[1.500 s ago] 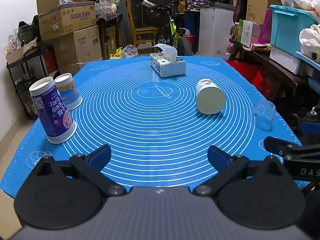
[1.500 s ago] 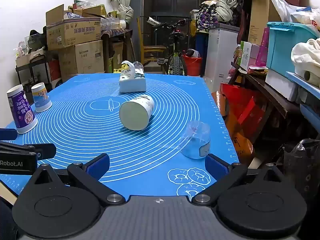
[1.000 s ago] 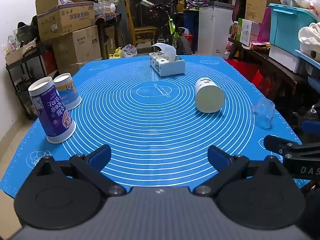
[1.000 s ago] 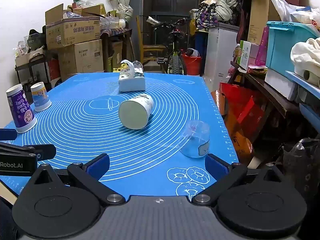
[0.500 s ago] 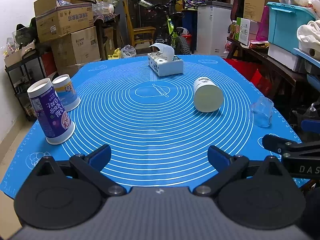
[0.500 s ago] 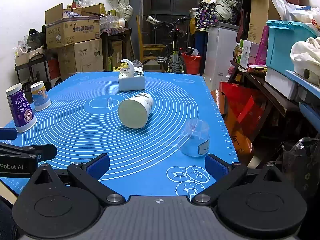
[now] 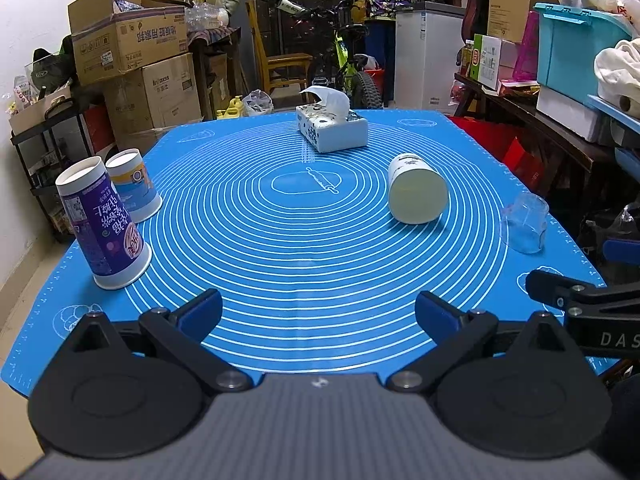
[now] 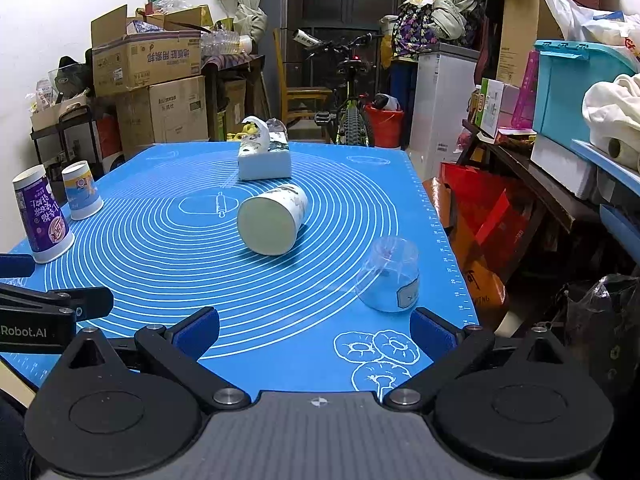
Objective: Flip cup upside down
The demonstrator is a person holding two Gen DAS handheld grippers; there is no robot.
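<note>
A white mug (image 7: 416, 194) lies on its side on the blue mat (image 7: 304, 240), its round end toward me; it also shows in the right wrist view (image 8: 272, 220). A purple paper cup (image 7: 100, 220) and a smaller blue-and-white paper cup (image 7: 134, 186) stand upside down at the left. A clear plastic cup (image 8: 390, 280) stands upside down near the right edge. My left gripper (image 7: 318, 314) is open and empty over the mat's near edge. My right gripper (image 8: 314, 332) is open and empty, just short of the clear cup.
A tissue box (image 7: 332, 130) stands at the far middle of the mat. Cardboard boxes (image 7: 132, 44), a bicycle (image 8: 352, 108), a white cabinet (image 8: 440, 104) and shelves with bins (image 8: 576, 92) surround the table. The mat's right edge drops to red bags (image 8: 480, 216).
Both views have drifted slightly; the cups sit a little lower and left in the left wrist view. No object on the mat has moved and both grippers stay open.
</note>
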